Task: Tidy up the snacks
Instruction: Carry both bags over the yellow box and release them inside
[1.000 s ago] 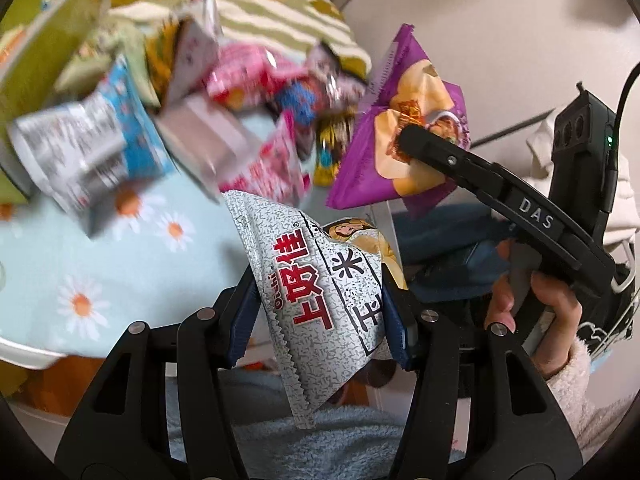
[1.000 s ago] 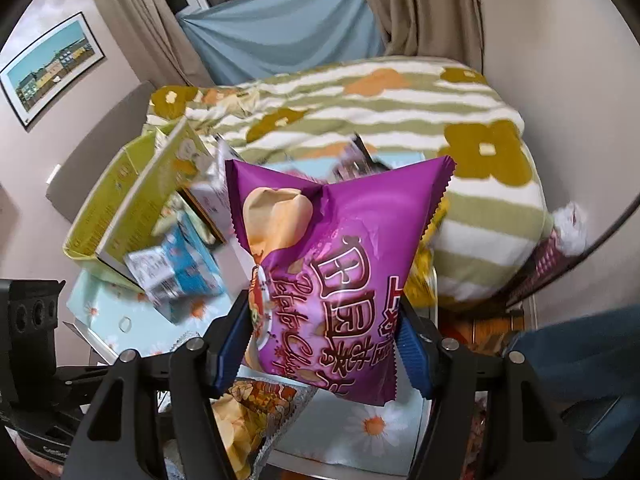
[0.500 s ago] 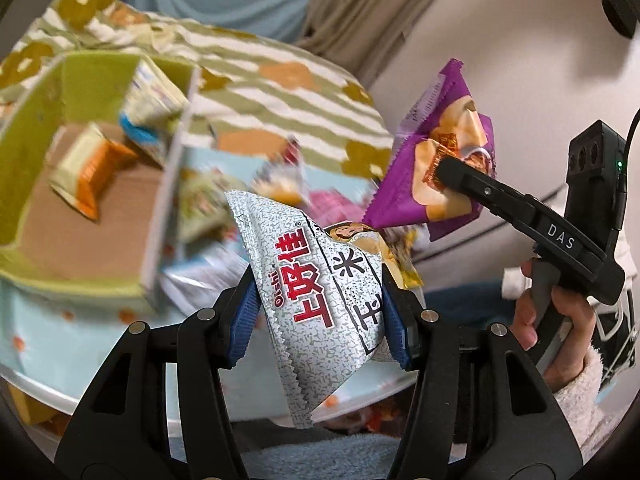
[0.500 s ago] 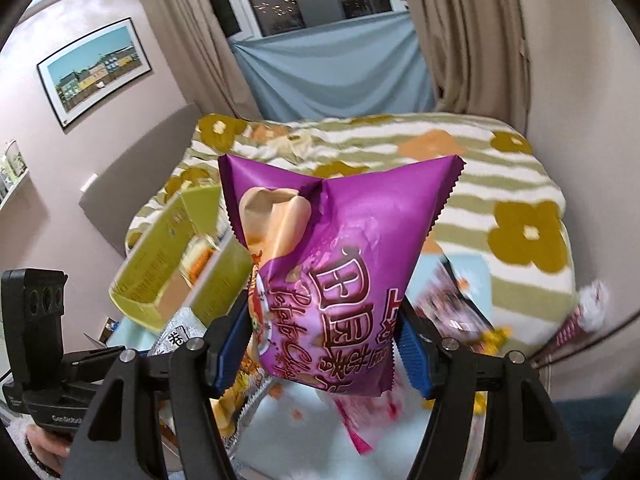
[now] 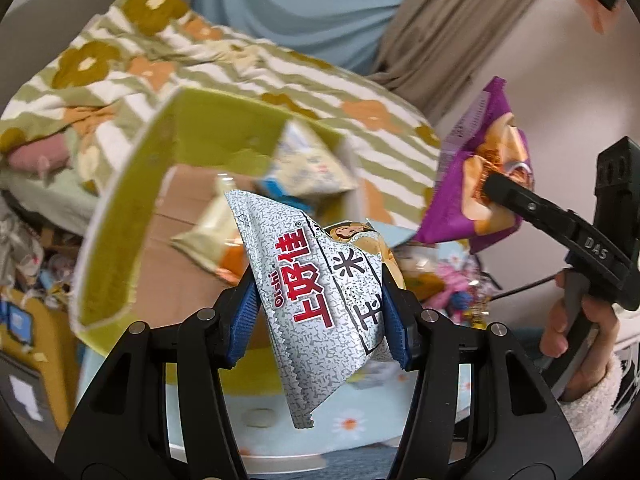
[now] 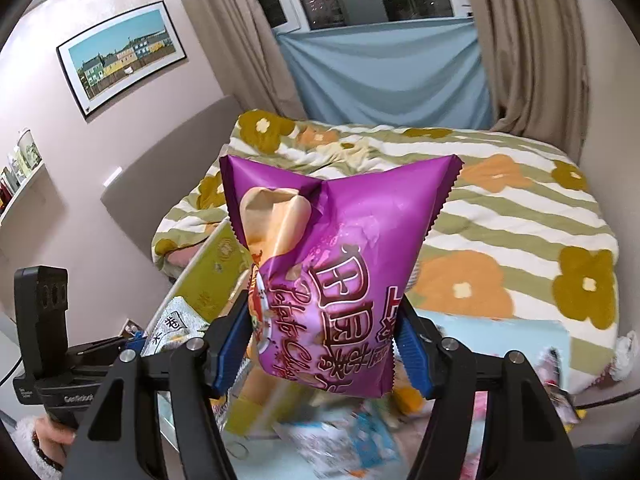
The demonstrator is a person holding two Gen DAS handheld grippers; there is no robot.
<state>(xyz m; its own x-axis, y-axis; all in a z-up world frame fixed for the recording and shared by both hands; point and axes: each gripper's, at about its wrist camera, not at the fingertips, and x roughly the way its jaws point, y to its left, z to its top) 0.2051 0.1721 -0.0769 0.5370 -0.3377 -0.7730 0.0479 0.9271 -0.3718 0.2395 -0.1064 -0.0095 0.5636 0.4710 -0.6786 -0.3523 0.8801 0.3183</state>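
My left gripper [image 5: 320,320] is shut on a grey speckled snack bag [image 5: 316,300] with red lettering, held in front of an open green cardboard box [image 5: 120,208]. Two pale snack packs [image 5: 308,164] lie inside the box. My right gripper [image 6: 320,344] is shut on a purple potato chip bag [image 6: 332,276], held upright above the table; it also shows in the left wrist view [image 5: 476,192], up at the right. The left gripper and its grey bag [image 6: 172,324] appear low left in the right wrist view.
A light blue daisy-print tablecloth [image 5: 360,420] covers the table. Several loose snack packs [image 5: 452,292] lie right of the box, blurred ones too [image 6: 352,440]. A bed with a striped flower quilt [image 6: 500,216] stands behind. A wall is at the right.
Both grippers have risen and swung left with their bags. The green box now fills the left wrist view's middle; the loose snack pile has slid off to the right.
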